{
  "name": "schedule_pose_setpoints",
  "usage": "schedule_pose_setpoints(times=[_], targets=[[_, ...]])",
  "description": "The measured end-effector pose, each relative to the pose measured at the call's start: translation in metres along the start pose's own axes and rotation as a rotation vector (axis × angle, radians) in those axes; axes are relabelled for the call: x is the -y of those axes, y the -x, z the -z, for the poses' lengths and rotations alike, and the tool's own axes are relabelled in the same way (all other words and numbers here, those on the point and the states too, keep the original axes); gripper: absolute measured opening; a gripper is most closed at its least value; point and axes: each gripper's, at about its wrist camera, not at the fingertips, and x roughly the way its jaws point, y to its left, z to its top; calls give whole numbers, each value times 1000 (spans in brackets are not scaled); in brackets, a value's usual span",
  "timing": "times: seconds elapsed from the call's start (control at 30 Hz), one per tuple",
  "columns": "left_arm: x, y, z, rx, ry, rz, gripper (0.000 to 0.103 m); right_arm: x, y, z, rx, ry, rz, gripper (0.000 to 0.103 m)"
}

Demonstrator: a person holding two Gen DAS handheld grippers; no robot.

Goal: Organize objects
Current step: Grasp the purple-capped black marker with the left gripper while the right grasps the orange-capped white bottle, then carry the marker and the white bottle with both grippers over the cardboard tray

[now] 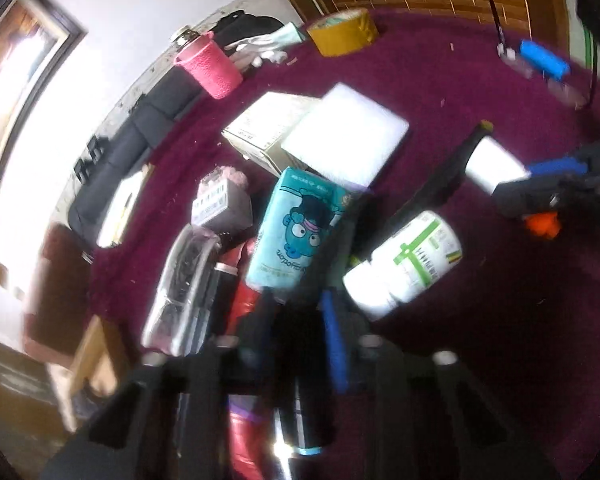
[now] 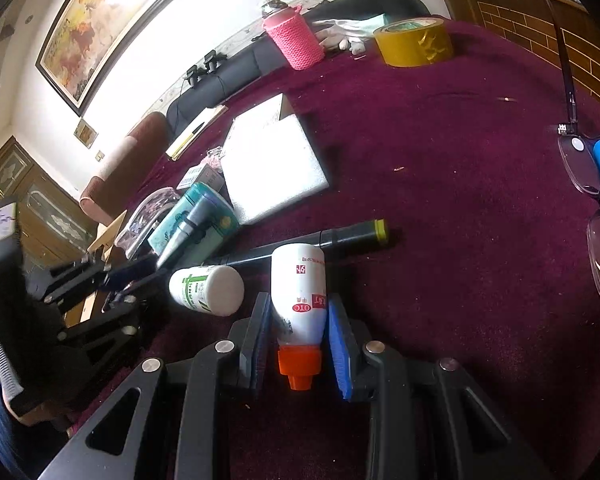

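Bottles: two white (image 2: 299, 292) (image 2: 206, 289) (one in right tongs (image 2: 298, 334)) | marker: one (image 2: 340, 236)

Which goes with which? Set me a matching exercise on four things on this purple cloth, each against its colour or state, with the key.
1 tape roll
2 knitted bottle sleeve
3 orange-capped bottle
4 green-labelled bottle

a pink
b lying loose on the cloth
c yellow
d between the pads of the right gripper

Pairs: 1-c, 2-a, 3-d, 4-b.

Both wrist views low, close, sharing the white pill bottle (image 1: 406, 266)
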Motion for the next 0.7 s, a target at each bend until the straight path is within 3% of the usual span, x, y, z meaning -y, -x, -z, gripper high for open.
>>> schedule_pose_setpoints(times=[0.2,0.4,0.5,0.57,0.7], targets=[[-20,13,30,8,258,151,14,0,0,0,0,-1,-1,30],[-28,29,58,25,409,277,14,1,0,0,0,-1,-5,30],[-24,27,61,-1,417,280,14,-1,-1,0,-1,4,-5,30],[-17,24,59,-18,383,236,14,-2,-1,0,-1,11,-3,30],[-1,12,53,-43,336,216,15,-4,-1,1,-3,23,-7,30]])
